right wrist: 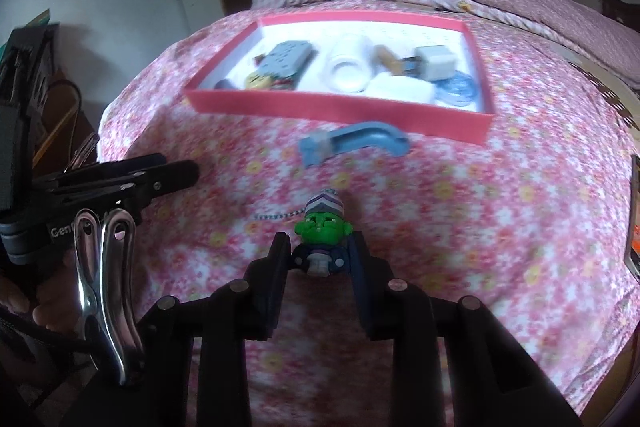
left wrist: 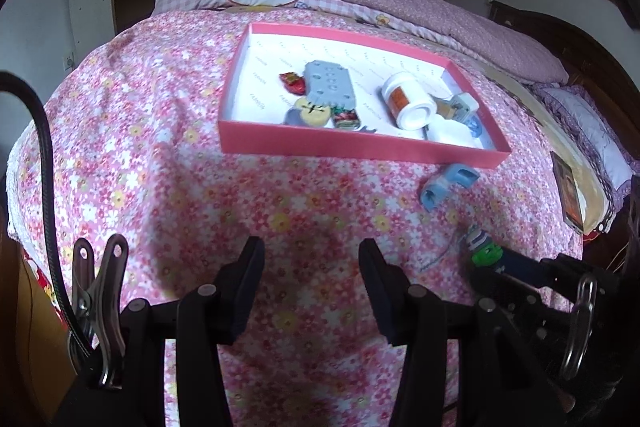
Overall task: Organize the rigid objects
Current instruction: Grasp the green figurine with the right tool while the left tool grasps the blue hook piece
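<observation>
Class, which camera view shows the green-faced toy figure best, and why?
The right wrist view: the green-faced toy figure sits centred between the right gripper fingers, face and striped hat plain. The left wrist view shows it only at the lower right edge, seen from the side and partly hidden by that gripper.

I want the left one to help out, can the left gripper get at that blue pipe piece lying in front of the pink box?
Probably yes. The left gripper is open and holds nothing, the blue pipe piece lies alone on the bedspread outside the pink box, and only bare cloth lies between.
</observation>
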`<state>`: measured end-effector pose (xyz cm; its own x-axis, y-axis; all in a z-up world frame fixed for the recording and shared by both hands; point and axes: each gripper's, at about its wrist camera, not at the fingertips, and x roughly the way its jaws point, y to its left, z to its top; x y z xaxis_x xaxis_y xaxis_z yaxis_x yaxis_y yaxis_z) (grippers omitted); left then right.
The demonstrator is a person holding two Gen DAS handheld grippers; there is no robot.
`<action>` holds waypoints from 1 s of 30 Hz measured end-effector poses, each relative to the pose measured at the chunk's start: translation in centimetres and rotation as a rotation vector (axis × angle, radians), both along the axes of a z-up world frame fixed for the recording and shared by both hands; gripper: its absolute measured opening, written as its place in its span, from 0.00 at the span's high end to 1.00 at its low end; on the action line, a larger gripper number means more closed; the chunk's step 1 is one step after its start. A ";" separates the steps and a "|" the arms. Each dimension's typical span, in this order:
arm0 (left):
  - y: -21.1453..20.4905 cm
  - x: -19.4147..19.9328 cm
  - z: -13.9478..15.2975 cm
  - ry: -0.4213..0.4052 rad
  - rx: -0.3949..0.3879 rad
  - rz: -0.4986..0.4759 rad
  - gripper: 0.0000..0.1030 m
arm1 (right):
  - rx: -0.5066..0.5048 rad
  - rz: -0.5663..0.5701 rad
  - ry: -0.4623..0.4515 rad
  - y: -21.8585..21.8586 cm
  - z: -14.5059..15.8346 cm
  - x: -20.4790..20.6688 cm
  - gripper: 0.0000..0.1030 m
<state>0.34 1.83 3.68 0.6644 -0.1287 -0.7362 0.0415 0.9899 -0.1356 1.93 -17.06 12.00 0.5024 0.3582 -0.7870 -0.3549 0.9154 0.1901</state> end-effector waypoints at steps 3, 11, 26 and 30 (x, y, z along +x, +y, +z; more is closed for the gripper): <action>-0.6 0.2 0.2 -0.006 -0.003 -0.012 0.50 | 0.000 -0.033 -0.008 -1.3 0.3 0.3 0.70; -3.2 1.8 0.6 -0.011 -0.018 -0.057 0.50 | -0.006 -0.114 -0.015 -4.6 0.3 1.0 0.70; -9.1 4.8 0.5 -0.056 -0.011 -0.142 0.39 | 0.008 -0.181 -0.022 -7.6 -0.8 1.9 0.70; -9.9 5.6 0.0 -0.048 -0.025 -0.139 0.39 | 0.027 -0.191 -0.009 -8.1 -1.2 1.9 0.70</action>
